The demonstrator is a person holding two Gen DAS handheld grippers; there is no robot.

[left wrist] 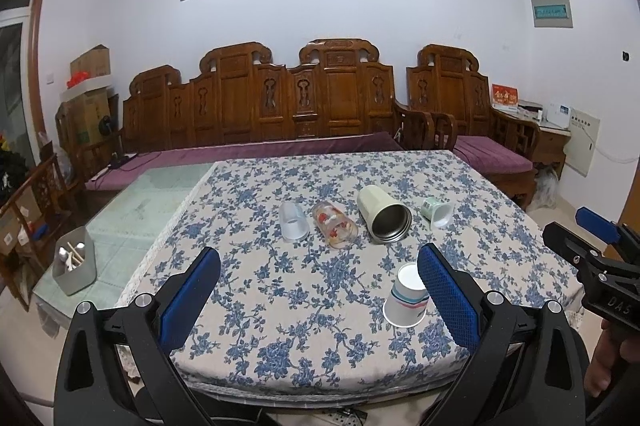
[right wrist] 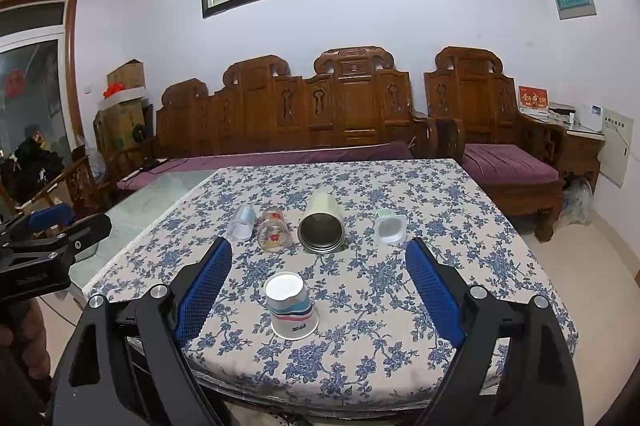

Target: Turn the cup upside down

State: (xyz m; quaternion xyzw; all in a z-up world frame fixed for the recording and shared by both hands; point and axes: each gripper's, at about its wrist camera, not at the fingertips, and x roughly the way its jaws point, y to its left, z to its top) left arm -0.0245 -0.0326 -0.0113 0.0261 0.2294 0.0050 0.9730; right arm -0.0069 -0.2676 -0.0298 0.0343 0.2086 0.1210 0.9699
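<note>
A white paper cup (left wrist: 406, 296) with coloured stripes stands upside down on the floral tablecloth (left wrist: 280, 290), near the front edge; in the right wrist view the cup (right wrist: 291, 304) is between the fingers' line of sight. Behind it a row of cups lies on its side: a frosted cup (left wrist: 293, 221), a glass with red fish (left wrist: 335, 229), a cream steel tumbler (left wrist: 384, 214) and a small green cup (left wrist: 438, 212). My left gripper (left wrist: 320, 258) is open and empty above the table's front. My right gripper (right wrist: 319, 252) is open and empty too.
A grey bin (left wrist: 75, 266) with utensils sits on the glass table part at left. A carved wooden sofa (left wrist: 280, 106) with purple cushions stands behind the table. The right gripper's body (left wrist: 592, 258) shows at the right edge of the left wrist view.
</note>
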